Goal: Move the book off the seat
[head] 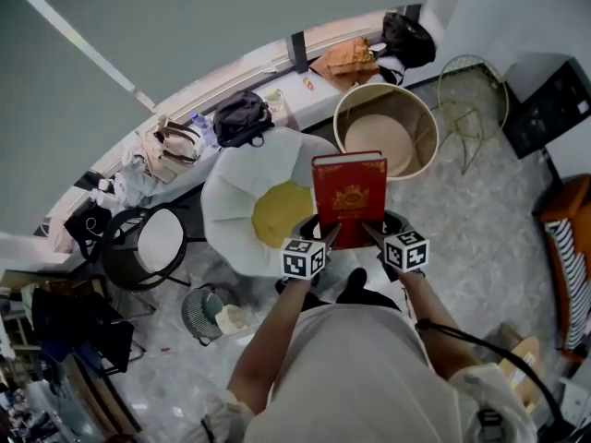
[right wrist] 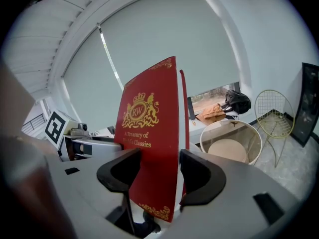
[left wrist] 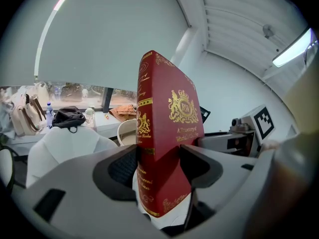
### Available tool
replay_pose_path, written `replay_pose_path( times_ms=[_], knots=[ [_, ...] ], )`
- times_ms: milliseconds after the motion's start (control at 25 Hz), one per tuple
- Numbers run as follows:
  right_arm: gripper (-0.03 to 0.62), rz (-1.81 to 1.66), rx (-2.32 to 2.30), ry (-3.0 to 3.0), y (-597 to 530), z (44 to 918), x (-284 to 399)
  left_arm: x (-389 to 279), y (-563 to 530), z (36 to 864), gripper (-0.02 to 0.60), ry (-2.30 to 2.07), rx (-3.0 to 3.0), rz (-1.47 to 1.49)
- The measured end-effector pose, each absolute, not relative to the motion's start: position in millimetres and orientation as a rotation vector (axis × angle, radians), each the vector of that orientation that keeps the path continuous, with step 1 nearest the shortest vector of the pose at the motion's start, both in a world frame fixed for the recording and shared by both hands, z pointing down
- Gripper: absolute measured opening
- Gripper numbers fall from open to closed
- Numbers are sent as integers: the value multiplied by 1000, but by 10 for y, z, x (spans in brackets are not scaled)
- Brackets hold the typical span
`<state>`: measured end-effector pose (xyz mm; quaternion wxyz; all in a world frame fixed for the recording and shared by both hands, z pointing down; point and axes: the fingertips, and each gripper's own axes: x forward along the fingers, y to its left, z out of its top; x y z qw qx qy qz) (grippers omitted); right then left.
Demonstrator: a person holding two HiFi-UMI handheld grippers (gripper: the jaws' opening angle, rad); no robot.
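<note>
A red hardback book (head: pixel 349 197) with gold print hangs in the air in front of me, cover up. My left gripper (head: pixel 329 236) is shut on its near left corner, by the spine (left wrist: pixel 144 133). My right gripper (head: pixel 373 233) is shut on its near right corner, by the page edge (right wrist: pixel 180 148). In the left gripper view the left gripper (left wrist: pixel 158 164) has its pads pressed on both covers. The right gripper (right wrist: pixel 158 172) clamps the book (right wrist: pixel 149 128) the same way. The white petal-shaped seat (head: pixel 242 178) with a yellow cushion (head: pixel 277 212) lies below and to the left of the book.
A round beige tub (head: pixel 386 127) stands just beyond the book. A gold wire chair (head: pixel 471 95) is at the right, a black stool with a white top (head: pixel 157 238) at the left. Bags (head: pixel 242 115) line the window sill. A small fan (head: pixel 199 312) sits on the floor.
</note>
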<state>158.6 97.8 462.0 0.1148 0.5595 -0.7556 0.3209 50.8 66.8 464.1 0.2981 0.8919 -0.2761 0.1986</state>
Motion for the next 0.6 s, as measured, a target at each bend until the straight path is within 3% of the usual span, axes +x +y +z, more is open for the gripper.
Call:
replay_pose_path(
  times_ms=[600],
  knots=[
    [270,948,1777,-2160,1272,4564,2778,1737,857,4575,262,-624,2429,560]
  ],
)
